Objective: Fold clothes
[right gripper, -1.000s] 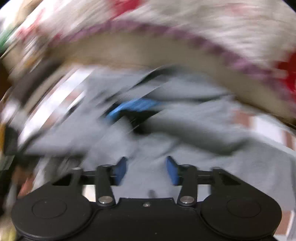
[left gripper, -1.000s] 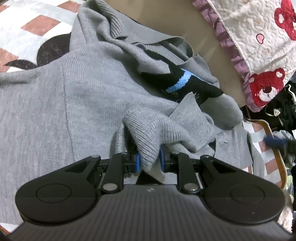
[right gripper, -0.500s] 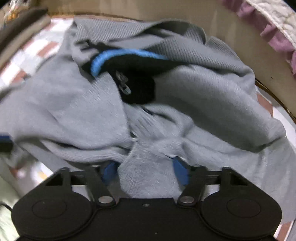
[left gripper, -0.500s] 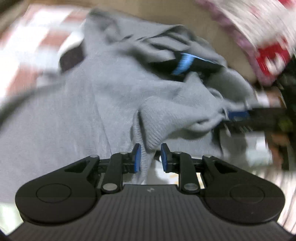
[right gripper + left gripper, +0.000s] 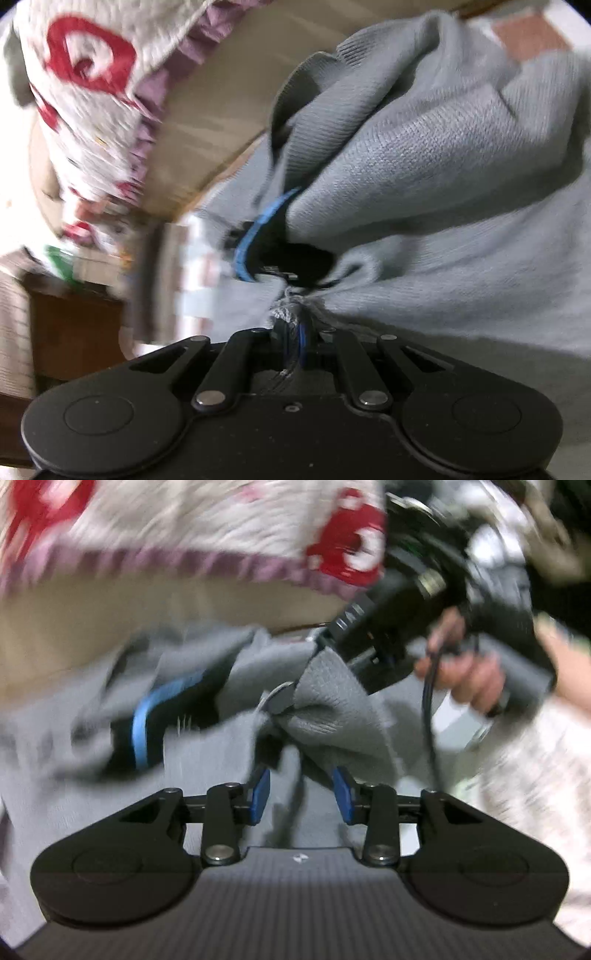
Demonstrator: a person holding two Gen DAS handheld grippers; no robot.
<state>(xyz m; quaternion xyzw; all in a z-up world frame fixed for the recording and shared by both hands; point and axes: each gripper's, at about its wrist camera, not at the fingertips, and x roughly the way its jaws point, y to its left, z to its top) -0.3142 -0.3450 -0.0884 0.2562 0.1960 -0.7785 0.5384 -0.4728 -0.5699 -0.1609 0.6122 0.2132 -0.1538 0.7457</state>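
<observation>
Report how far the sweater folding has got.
Done: nothing that reads as a finished fold; the grey sweater lies bunched, its black and blue patch half buried. In hand: the right gripper is shut on a pinch of the knit, while the left gripper is opening, its pads off the cloth. Left: spreading the sweater flat and every fold.

looks like a bedroom at home, quilt (image 5: 192,528) with red bears and purple frill up top, sweater (image 5: 443,166) on the checked bedsheet (image 5: 532,33)
</observation>
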